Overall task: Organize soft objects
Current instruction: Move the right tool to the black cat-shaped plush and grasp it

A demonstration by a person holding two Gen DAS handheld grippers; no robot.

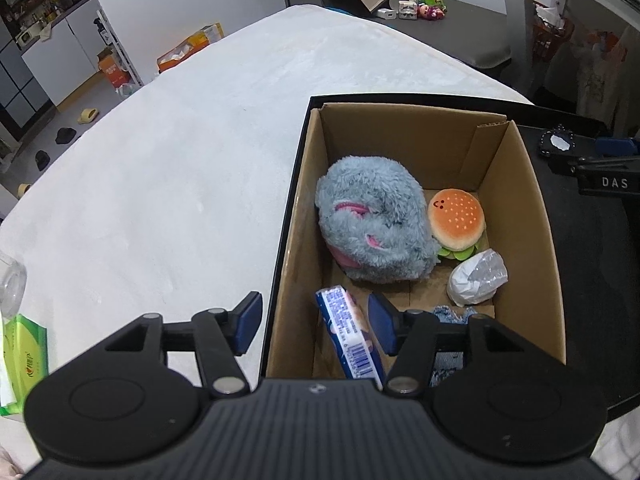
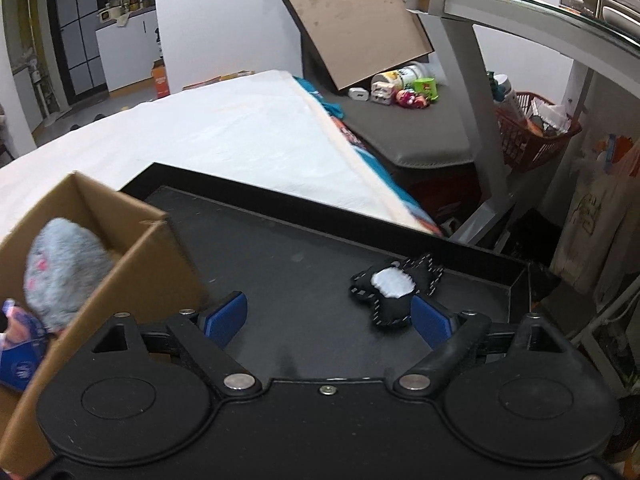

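Cardboard box [image 1: 516,216], open-topped, standing in a black tray [image 2: 280,280] on the white-covered table [image 1: 180,160]. Contents: grey plush [image 1: 372,224] against the box's left wall; burger plush [image 1: 456,220] touching its right side; white wrapped bundle [image 1: 478,278] just in front of the burger; blue tissue pack [image 1: 348,332] leaning on edge at the near left; blue knitted piece [image 1: 452,314], partly hidden. Bare cardboard floor shows only between the grey plush and the pack.

My left gripper [image 1: 316,326]: released, straddling the box's left wall, one finger outside over the table, the other inside beside the pack, gripping nothing.

My right gripper [image 2: 328,316]: spread wide, empty. Black stitched plush with a white patch [image 2: 392,288] lies on the tray floor, just ahead of my right finger [image 2: 430,320], near the tray's far-right rim. Open tray floor lies between it and the box.
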